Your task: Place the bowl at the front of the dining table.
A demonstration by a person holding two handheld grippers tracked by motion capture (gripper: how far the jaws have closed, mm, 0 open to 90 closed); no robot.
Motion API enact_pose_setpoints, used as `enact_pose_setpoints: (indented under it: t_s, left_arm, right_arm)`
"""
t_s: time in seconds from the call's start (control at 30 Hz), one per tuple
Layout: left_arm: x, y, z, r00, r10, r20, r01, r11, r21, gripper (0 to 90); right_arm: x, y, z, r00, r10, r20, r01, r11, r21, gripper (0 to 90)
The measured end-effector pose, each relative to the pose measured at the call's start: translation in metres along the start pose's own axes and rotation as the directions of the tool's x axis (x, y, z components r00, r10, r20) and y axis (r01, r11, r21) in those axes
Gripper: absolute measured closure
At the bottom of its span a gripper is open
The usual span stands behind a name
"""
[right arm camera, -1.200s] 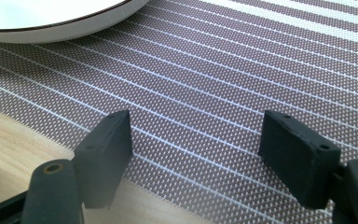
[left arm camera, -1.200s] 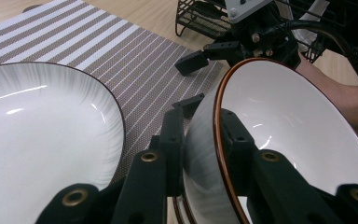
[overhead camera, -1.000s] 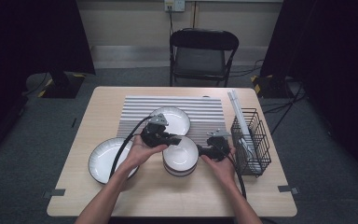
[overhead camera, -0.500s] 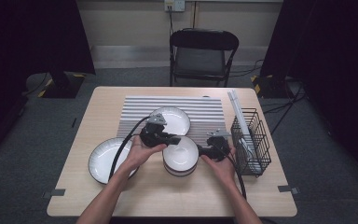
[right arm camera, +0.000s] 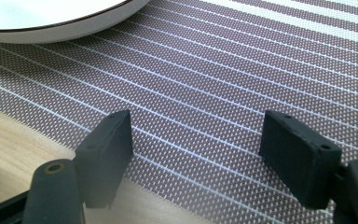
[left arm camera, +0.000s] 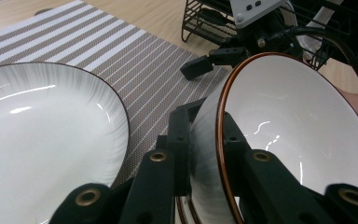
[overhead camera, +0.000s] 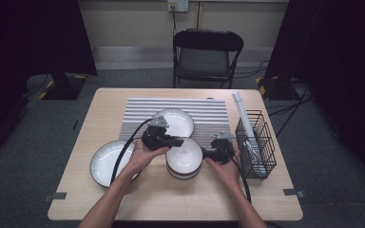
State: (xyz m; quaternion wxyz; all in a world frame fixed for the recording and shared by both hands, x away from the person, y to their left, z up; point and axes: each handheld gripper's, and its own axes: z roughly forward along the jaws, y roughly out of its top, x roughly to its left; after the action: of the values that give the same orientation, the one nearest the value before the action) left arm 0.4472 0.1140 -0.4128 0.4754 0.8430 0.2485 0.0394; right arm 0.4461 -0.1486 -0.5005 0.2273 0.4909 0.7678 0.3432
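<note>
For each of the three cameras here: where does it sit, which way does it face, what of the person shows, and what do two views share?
High view: above the person's side, facing forward and down on the table; both forearms, left gripper and right gripper show.
Left gripper view: rides the left gripper, looking along jaws clamped on the bowl rim; the right gripper beyond.
Right gripper view: rides the right gripper, facing down on the striped mat between open jaws.
Shared: the shallow plate, striped mat.

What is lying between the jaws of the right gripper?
Nothing is held there. In the right gripper view the right gripper stands open, with bare striped mat between its jaws.
</note>
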Motion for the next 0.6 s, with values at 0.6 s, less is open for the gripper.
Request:
enact_pose_setpoints:
  t_s: [0.6]
  left_arm:
    - [0.0018,0.0032,-0.0097,0.9994,-0.033,-0.007,0.032,0.9981,-0.053,79.5]
  right_arm:
    - [0.0001,0.0000,0.0001,1.0000,0.001,0.000,-0.001,1.000,0.000,24.9]
